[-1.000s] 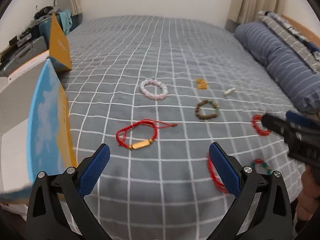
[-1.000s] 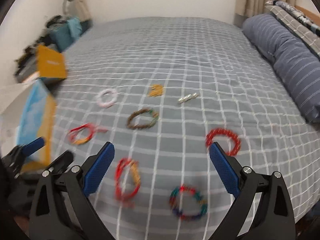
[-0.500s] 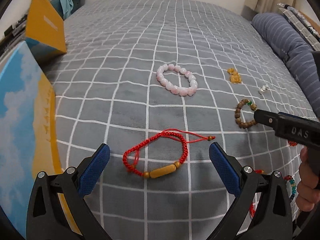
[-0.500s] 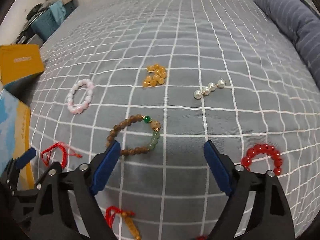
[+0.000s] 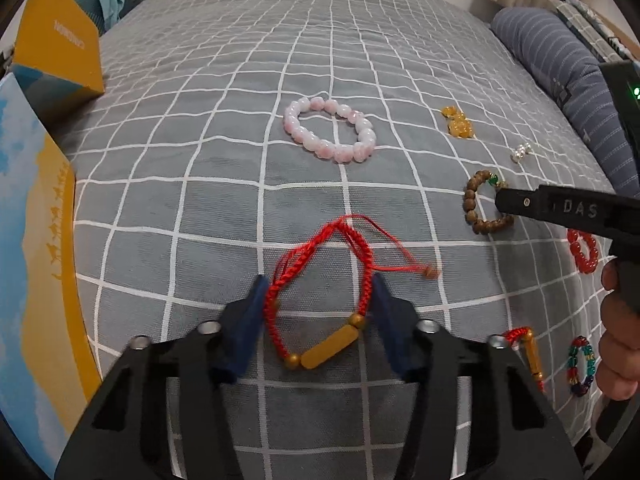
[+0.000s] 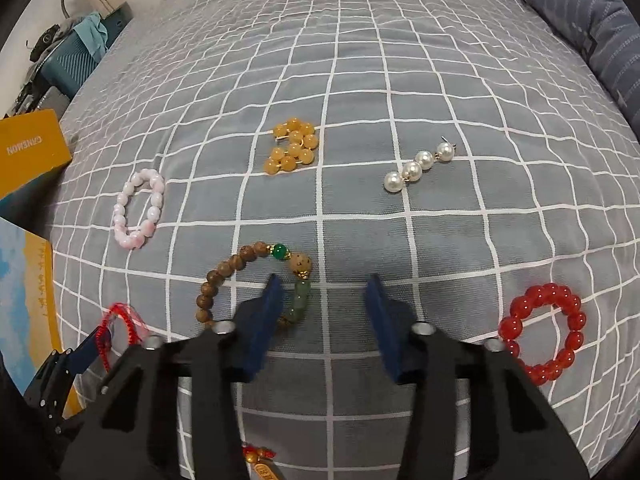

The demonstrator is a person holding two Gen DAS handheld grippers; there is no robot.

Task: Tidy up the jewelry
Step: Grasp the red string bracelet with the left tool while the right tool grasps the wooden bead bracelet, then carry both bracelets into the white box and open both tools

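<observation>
A red cord bracelet with a gold tube bead (image 5: pixel 320 312) lies on the grey checked bedspread between the blue pads of my left gripper (image 5: pixel 318 320), which is open but narrowed around it. My right gripper (image 6: pixel 324 316) is open; its left pad sits inside a brown wooden bead bracelet with green beads (image 6: pixel 248 280). That bracelet also shows in the left wrist view (image 5: pixel 478 204). A pink bead bracelet (image 5: pixel 330 130), an amber bead cluster (image 6: pixel 292 148), a pearl earring (image 6: pixel 418 166) and a red bead bracelet (image 6: pixel 544 332) lie around.
A blue and yellow open box (image 5: pixel 36 264) stands at the left bed edge, with an orange box (image 5: pixel 60 40) behind it. A striped pillow (image 5: pixel 568 72) lies at the right. Another red cord bracelet (image 5: pixel 526 344) and a multicoloured bracelet (image 5: pixel 580 364) lie at near right.
Both grippers have come down closer to the bed and their jaws have narrowed. The left now brackets the red cord bracelet; the right has reached the wooden bead bracelet.
</observation>
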